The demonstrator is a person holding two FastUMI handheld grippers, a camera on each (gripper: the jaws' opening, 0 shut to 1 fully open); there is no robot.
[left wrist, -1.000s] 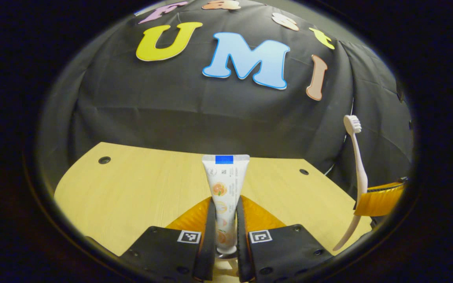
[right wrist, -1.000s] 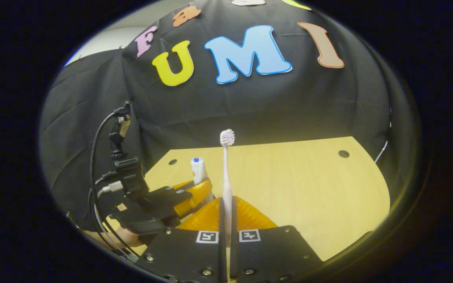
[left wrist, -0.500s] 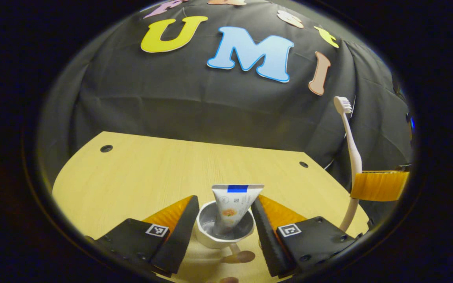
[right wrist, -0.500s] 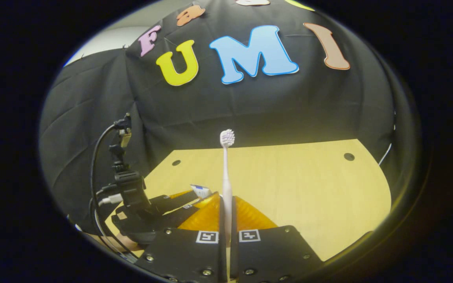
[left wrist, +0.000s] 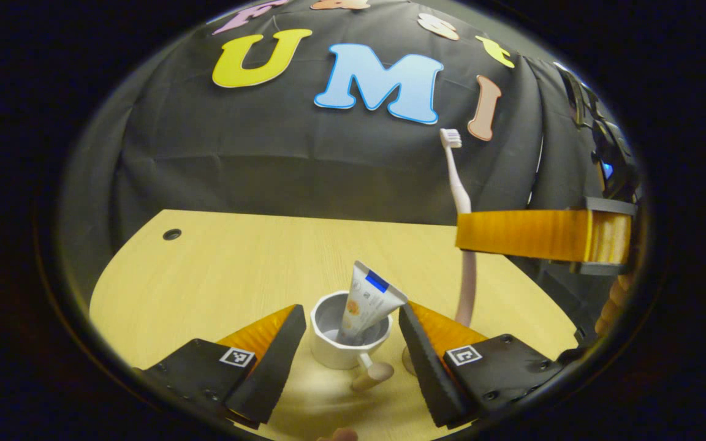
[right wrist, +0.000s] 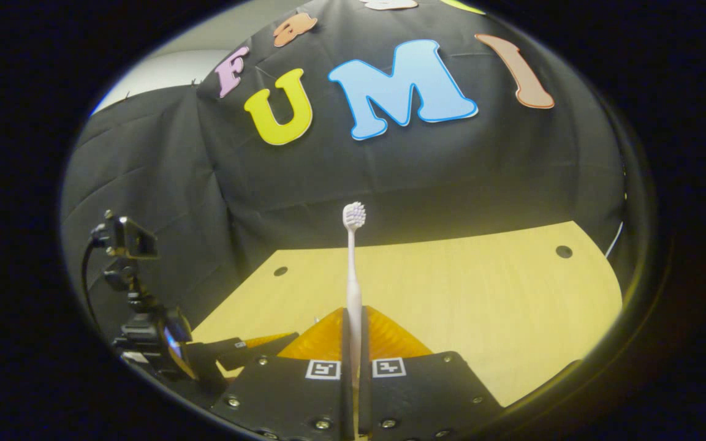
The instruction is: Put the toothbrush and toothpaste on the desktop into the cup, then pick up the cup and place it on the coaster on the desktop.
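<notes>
In the left gripper view a white cup [left wrist: 348, 343] stands on the wooden table [left wrist: 218, 263], its handle toward me. The toothpaste tube [left wrist: 368, 299] leans inside the cup, its top tilted right. My left gripper [left wrist: 351, 309] is open, one finger on each side of the cup, touching neither cup nor tube. My right gripper [left wrist: 464, 236] hangs above and right of the cup, shut on the pale toothbrush [left wrist: 458, 196], which stands upright with its bristles up. In the right gripper view the toothbrush [right wrist: 353, 263] rises from between my shut right gripper [right wrist: 353, 315].
The left gripper's body and its camera mount [right wrist: 144, 334] sit low at the left of the right gripper view. The table [right wrist: 482, 306] has small round holes [right wrist: 564, 251] near its far edge. Black cloth closes the back.
The left gripper opened and let the toothpaste drop into the cup, where it now leans right. The right gripper carried the toothbrush closer to the cup.
</notes>
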